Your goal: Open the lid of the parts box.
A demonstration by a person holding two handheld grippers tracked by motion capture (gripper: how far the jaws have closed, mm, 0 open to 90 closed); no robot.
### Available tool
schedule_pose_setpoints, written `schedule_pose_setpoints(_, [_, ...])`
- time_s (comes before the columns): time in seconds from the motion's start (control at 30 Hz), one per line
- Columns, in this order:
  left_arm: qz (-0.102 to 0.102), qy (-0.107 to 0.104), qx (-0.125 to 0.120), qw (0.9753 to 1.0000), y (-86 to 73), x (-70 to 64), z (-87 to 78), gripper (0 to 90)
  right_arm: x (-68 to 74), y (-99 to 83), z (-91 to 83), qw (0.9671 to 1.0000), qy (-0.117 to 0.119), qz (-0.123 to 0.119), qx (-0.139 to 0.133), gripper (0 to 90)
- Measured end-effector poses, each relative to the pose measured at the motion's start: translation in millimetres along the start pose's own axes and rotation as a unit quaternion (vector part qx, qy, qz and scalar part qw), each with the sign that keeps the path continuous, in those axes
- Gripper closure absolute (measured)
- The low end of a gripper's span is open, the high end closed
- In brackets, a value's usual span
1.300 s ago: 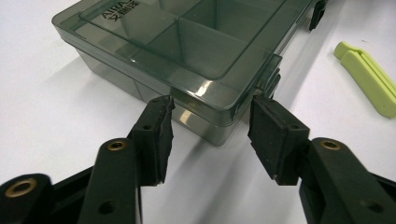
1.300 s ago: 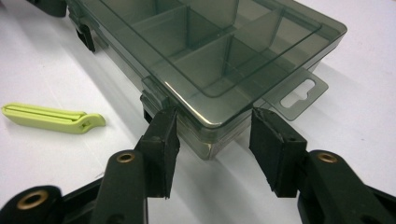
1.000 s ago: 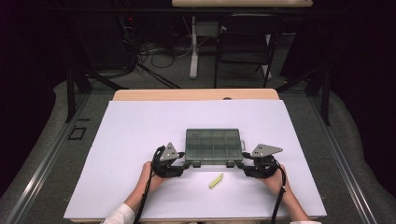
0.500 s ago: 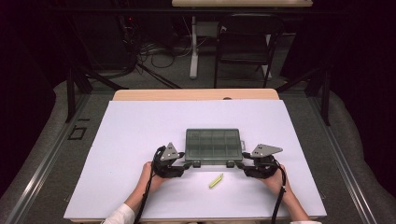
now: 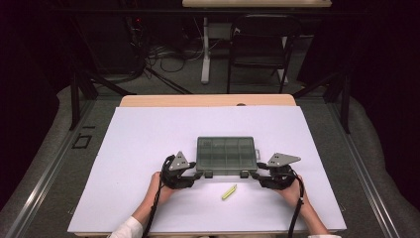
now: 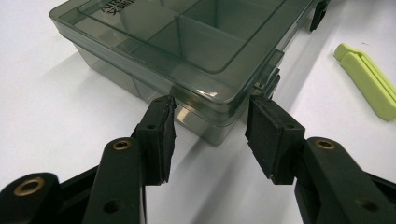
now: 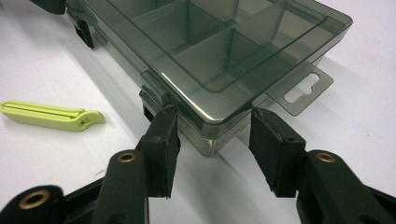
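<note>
A smoky grey see-through compartment box [image 5: 226, 155] lies shut on the white table [image 5: 148, 134], lid down and latches on its near side. My left gripper [image 5: 197, 176] stands open at the box's near left corner [image 6: 212, 116], one jaw on each side of that corner. My right gripper [image 5: 254, 175] is open too, its jaws straddling the near right corner [image 7: 212, 133]. A flat lime-green plastic lever [image 5: 229, 192] lies on the table between the two hands, also seen as the green lever [image 6: 366, 79] and the green lever [image 7: 51, 115].
The box carries a hang tab [image 7: 301, 88] on its right end and dark latches [image 7: 84, 30] along the near side. A wooden strip [image 5: 208, 100] edges the table's far side. A chair [image 5: 257, 44] and cables stand beyond on the floor.
</note>
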State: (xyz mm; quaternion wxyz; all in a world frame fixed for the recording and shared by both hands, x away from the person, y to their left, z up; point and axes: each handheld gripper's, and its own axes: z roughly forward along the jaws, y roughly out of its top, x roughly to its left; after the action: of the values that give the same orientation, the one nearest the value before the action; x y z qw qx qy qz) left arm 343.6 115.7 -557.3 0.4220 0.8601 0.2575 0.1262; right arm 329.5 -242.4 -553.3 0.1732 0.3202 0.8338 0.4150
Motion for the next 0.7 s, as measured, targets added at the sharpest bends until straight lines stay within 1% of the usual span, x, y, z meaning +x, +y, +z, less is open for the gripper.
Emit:
schedule_pose_setpoints(0.13, [0.0,-0.001,0.001,1.0,0.0,-0.6,0.1,50.2,1.1,0.0,0.7,1.0,-0.002,0.0,0.002,51.0])
schedule_pose_setpoints(0.17, [-0.001,-0.001,0.0,1.0,-0.1,-0.6,0.1,50.3,1.3,0.3,1.1,1.0,-0.004,-0.005,0.004,50.6])
schedule_pose_setpoints(0.23, [-0.002,0.0,0.0,1.0,-0.1,-0.3,0.0,50.8,2.1,0.3,1.6,0.9999,-0.007,-0.007,0.005,50.5])
schedule_pose_setpoints(0.43, [-0.016,-0.008,-0.006,0.9998,-0.1,1.9,-1.3,54.0,1.6,0.1,1.2,1.0,-0.004,-0.004,0.004,51.3])
schedule_pose_setpoints(0.5, [-0.024,-0.011,-0.006,0.9996,0.3,2.2,-1.8,55.1,1.2,0.0,1.2,1.0,-0.003,-0.001,0.004,51.3])
schedule_pose_setpoints(0.63, [-0.03,-0.013,-0.006,0.9995,0.7,2.5,-2.1,55.2,1.3,-0.1,1.2,1.0,-0.003,0.0,0.003,51.4])
schedule_pose_setpoints(0.7, [-0.036,-0.017,-0.007,0.9992,0.8,3.0,-2.3,55.2,1.4,-0.1,1.1,1.0,-0.003,0.001,0.004,51.5])
